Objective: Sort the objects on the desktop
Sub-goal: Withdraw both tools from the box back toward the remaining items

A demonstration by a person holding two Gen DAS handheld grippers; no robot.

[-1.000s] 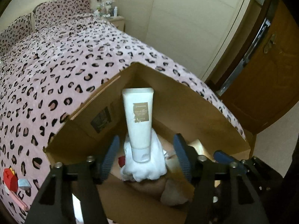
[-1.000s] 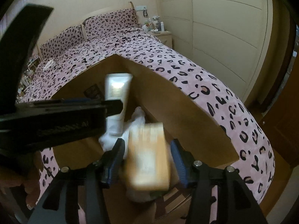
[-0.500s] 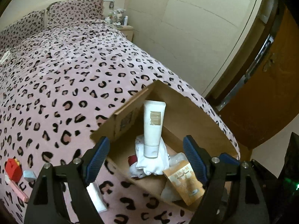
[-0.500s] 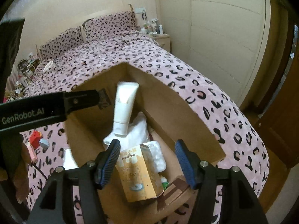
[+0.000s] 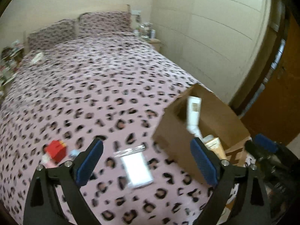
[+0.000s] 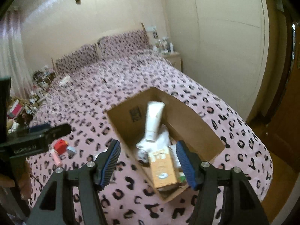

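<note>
An open cardboard box (image 6: pixel 189 123) sits on the bed with a white tube (image 6: pixel 154 118) leaning in it, white cloth under the tube, and an orange carton (image 6: pixel 162 168) lying free at its near side. My right gripper (image 6: pixel 148 163) hovers above that carton, jaws opening, pads clear of it. My left gripper (image 5: pixel 147 161) is over the bedspread to the left of the box (image 5: pixel 174 131), jaws opening wide and nothing held. A white packet in a clear bag (image 5: pixel 138 170) lies below it. A red block (image 5: pixel 56 150) lies further left.
A pale blue piece (image 5: pixel 74 152) and a pink stick (image 6: pixel 57 157) lie beside the red block (image 6: pixel 60 144). The leopard-print bedspread (image 5: pixel 93 93) stretches back to two pillows. A nightstand with bottles (image 6: pixel 171 56) stands by the wall, and a brown door (image 5: pixel 277 97) on the right.
The left gripper let go of the white tube and swung left over the bed, opening wide. The right gripper released the orange carton into the box and rose back.
</note>
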